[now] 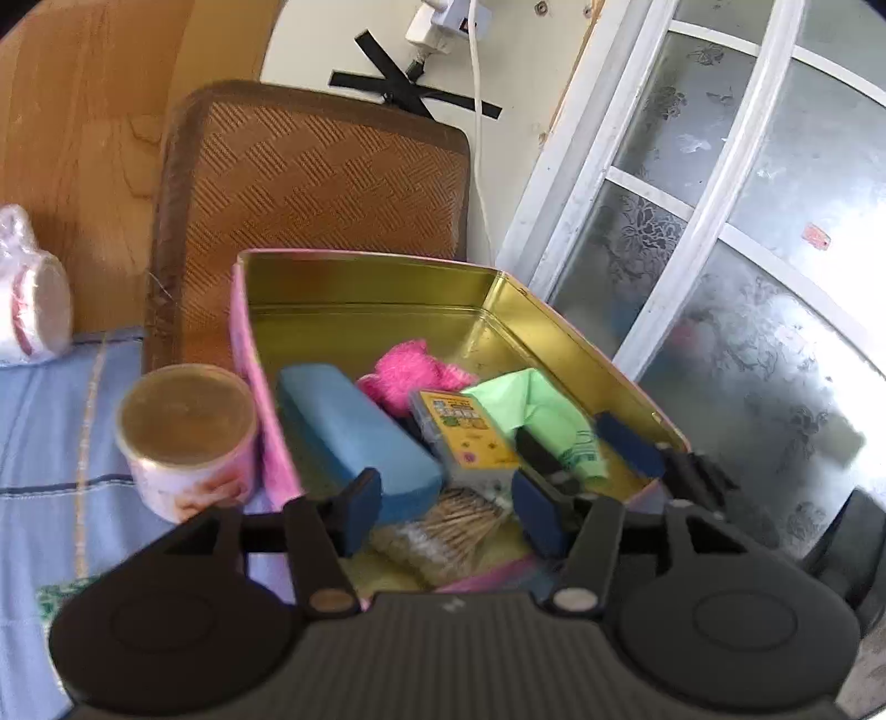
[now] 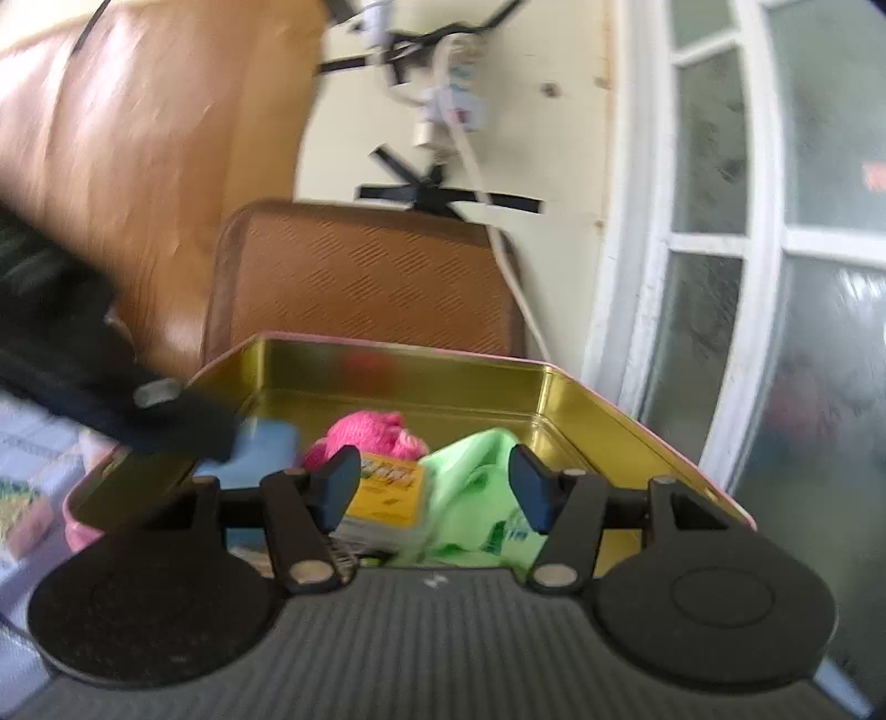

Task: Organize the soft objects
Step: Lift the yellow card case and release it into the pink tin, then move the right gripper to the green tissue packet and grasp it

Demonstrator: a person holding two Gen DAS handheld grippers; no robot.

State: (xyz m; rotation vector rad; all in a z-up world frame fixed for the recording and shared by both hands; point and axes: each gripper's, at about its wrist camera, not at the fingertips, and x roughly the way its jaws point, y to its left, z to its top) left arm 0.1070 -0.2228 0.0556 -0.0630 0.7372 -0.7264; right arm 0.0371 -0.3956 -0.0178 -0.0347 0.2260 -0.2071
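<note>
Left gripper point(image 1: 448, 512): fingers spread wide, gripping nothing, poised over the near end of the gold-lined tin point(image 1: 365, 288), above a bundle of cotton swabs point(image 1: 454, 523). Right gripper point(image 2: 434, 487): likewise spread and empty, just above the yellow box point(image 2: 387, 493) and green bag point(image 2: 476, 493). Tin contents: blue sponge point(image 1: 354, 432), pink fluffy item point(image 1: 410, 376), yellow box, green bag; round can point(image 1: 188, 437) stands just outside the tin's left wall.

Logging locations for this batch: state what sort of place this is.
Probably a bedroom or living room at home: a gold-lined tin of soft odds and ends sits on blue bedding, beside a woven cushion, a frosted patterned window, and a taped-up wall plug.
</note>
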